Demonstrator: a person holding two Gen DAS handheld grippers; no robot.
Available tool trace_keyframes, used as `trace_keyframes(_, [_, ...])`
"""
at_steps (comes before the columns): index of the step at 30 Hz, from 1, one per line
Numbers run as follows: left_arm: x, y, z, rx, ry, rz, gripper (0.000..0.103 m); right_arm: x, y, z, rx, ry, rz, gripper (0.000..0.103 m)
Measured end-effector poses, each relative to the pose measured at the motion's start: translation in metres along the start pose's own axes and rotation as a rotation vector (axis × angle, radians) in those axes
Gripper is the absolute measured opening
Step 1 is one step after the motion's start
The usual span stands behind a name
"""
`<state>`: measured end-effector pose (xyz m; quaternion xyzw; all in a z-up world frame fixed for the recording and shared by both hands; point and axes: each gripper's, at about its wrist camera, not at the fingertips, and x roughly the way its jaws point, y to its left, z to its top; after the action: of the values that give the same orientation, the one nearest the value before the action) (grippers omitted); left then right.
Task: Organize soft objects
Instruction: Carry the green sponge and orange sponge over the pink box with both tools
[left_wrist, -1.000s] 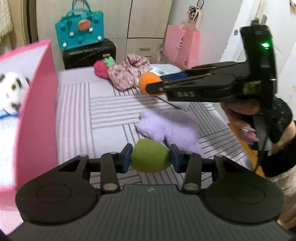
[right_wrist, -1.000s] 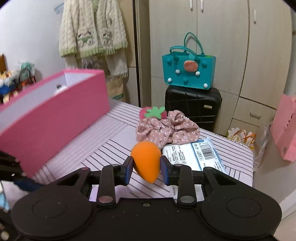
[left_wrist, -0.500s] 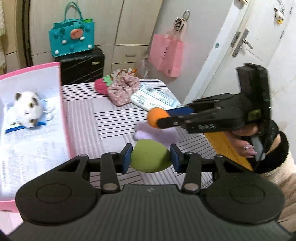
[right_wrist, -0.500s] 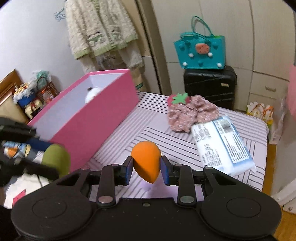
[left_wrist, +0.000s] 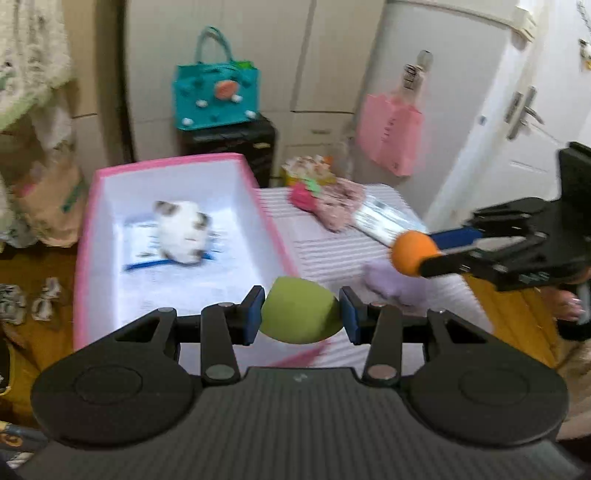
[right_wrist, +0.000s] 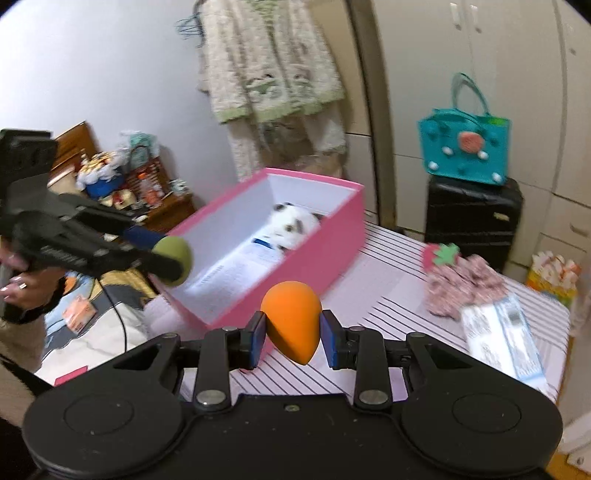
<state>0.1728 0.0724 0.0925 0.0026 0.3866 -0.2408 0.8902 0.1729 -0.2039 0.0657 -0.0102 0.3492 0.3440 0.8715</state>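
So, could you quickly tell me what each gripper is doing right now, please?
Left gripper: closed on the green sponge.
Right gripper: closed on the orange sponge.

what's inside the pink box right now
Inside the pink box lies a white plush toy with dark patches, resting on printed paper with a blue edge. What lies beneath the plush and paper is covered.

green sponge (left_wrist: 300, 311) and orange sponge (right_wrist: 291, 320) aloft, plush (left_wrist: 181, 230) inside pink box (left_wrist: 272, 230)
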Motion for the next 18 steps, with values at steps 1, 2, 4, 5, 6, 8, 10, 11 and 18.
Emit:
trace_keyframes(1, [-0.002,0.007,0.000,-0.004,-0.005,0.014,0.043,0.004,0.007,0.005,-0.020,0.002,0.009,0.037])
trace_keyframes(2, [-0.004,0.016,0.000,-0.011,-0.009,0.030,0.043,0.008,0.013,0.008,-0.034,0.002,0.015,0.037])
trace_keyframes(4, [-0.007,0.031,0.002,-0.019,-0.013,0.058,0.043,0.016,0.025,0.017,-0.066,0.002,0.031,0.037])
trace_keyframes(5, [-0.007,0.038,0.002,-0.025,-0.014,0.073,0.043,0.019,0.029,0.020,-0.079,0.002,0.038,0.037])
trace_keyframes(6, [-0.007,0.044,0.003,-0.024,-0.012,0.085,0.043,0.023,0.033,0.024,-0.091,0.002,0.043,0.037])
trace_keyframes(8, [-0.005,0.056,0.007,-0.017,-0.006,0.100,0.043,0.032,0.043,0.035,-0.115,0.007,0.060,0.037])
trace_keyframes(10, [-0.001,0.065,0.012,-0.001,0.006,0.108,0.043,0.043,0.051,0.046,-0.144,0.013,0.073,0.037])
trace_keyframes(11, [0.003,0.070,0.015,0.006,0.014,0.115,0.043,0.049,0.055,0.052,-0.163,0.016,0.078,0.037])
trace_keyframes(18, [0.045,0.094,0.020,0.043,0.091,0.133,0.043,0.106,0.068,0.073,-0.257,0.074,0.071,0.038])
